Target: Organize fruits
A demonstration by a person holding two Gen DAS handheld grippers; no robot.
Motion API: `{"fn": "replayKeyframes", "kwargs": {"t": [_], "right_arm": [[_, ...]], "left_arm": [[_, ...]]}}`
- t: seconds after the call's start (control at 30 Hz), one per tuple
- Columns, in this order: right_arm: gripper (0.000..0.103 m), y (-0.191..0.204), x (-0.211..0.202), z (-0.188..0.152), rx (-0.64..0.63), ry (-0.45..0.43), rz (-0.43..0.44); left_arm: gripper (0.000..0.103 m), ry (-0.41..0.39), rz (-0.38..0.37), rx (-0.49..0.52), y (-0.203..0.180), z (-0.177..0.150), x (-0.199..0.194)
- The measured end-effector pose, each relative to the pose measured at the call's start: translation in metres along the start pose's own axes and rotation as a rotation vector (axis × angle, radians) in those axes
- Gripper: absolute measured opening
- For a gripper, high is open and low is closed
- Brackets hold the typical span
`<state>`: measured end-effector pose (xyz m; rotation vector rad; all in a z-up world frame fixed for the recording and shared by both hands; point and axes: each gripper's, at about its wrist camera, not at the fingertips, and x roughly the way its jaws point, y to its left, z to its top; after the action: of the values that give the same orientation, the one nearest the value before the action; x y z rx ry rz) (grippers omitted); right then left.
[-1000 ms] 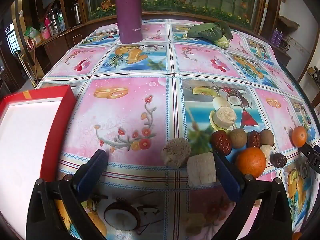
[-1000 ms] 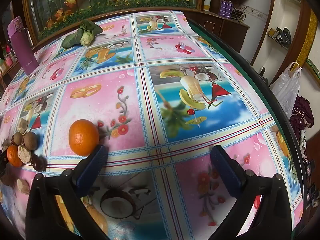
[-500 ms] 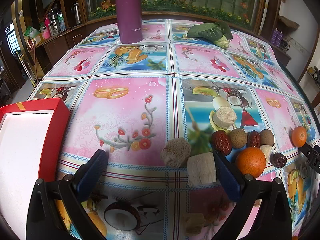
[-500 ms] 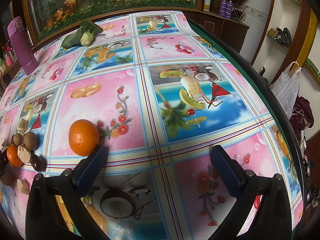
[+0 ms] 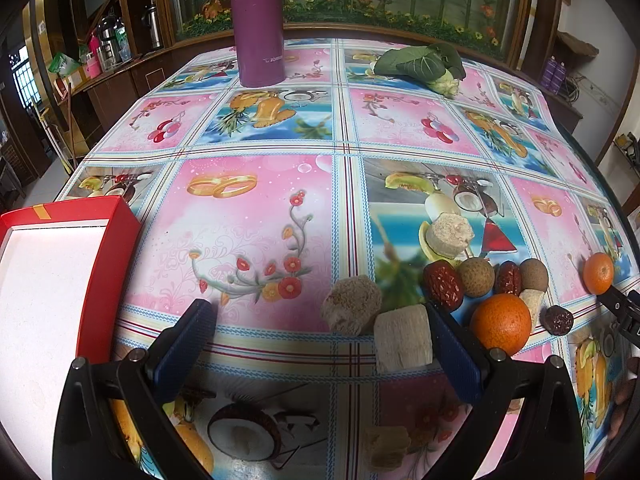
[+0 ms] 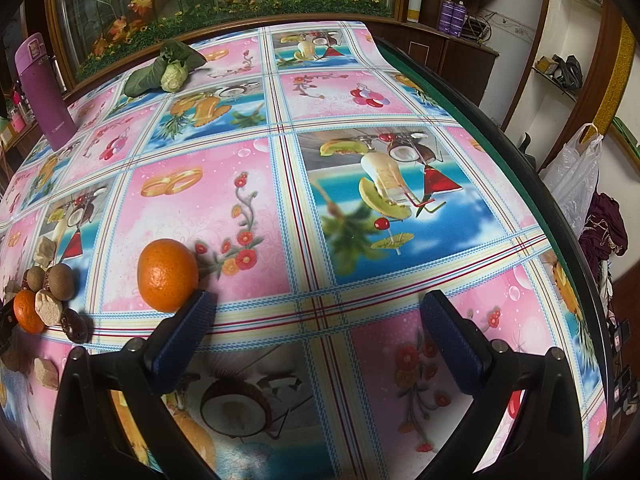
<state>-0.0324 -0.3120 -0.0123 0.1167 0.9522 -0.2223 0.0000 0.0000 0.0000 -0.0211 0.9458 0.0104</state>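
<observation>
The desk [image 5: 256,208], under a pink and blue picture cloth, carries everything, and at its near left corner, to the left of the left hand-held gripper [image 5: 320,332], lies a red box [image 5: 106,280] with a bare white floor, likely where the fruit should go. The fruit is heaped ahead and to the right of that gripper: a pale cut chunk [image 5: 403,338] lies touching the inner face of its right finger, long axis pointing roughly away from the camera, with a rough round piece [image 5: 352,304] just beyond it and an orange [image 5: 501,323], dates and brown round fruits outside the finger. The left hand is plainly nearer this heap. Its jaws stand wide apart, holding nothing, low over the cloth. The right hand-held gripper [image 6: 318,326] is equally spread and bare, a lone orange [image 6: 167,275] just beyond its left fingertip.
</observation>
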Motion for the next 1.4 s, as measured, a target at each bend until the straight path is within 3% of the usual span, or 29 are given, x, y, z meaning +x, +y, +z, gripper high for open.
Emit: {"fn": "replayKeyframes", "kwargs": {"t": [0.33, 0.4, 0.5, 0.63, 0.77, 1.0, 1.23, 1.4], "right_arm": [[0.103, 0.0, -0.001, 0.0, -0.003, 0.004, 0.003], [0.103, -0.001, -0.003, 0.002, 0.0, 0.016, 0.031], [0.103, -0.013, -0.033, -0.001, 0.072, -0.071, 0.081], [0.103, -0.016, -0.067, -0.011, 0.07, -0.13, 0.121], [0.103, -0.01, -0.103, -0.028, 0.014, -0.198, 0.15], [0.103, 0.004, -0.15, -0.083, -0.143, -0.204, 0.211], [0.103, 0.015, -0.152, -0.131, -0.249, -0.138, 0.205], [0.098, 0.021, -0.149, -0.148, -0.275, -0.123, 0.234]], "left_arm": [[0.102, 0.042, -0.014, 0.041, 0.005, -0.003, -0.007], [0.101, 0.003, -0.018, 0.04, 0.014, -0.007, -0.025], [0.102, -0.066, -0.016, 0.053, 0.031, -0.018, -0.061], [0.102, -0.109, -0.013, 0.105, 0.048, -0.035, -0.095], [0.102, -0.129, -0.018, 0.131, 0.056, -0.057, -0.118], [0.102, -0.138, -0.035, 0.162, 0.05, -0.064, -0.124], [0.102, -0.109, -0.07, 0.181, 0.033, -0.07, -0.119], [0.102, -0.103, -0.065, 0.218, 0.024, -0.077, -0.122]]}}
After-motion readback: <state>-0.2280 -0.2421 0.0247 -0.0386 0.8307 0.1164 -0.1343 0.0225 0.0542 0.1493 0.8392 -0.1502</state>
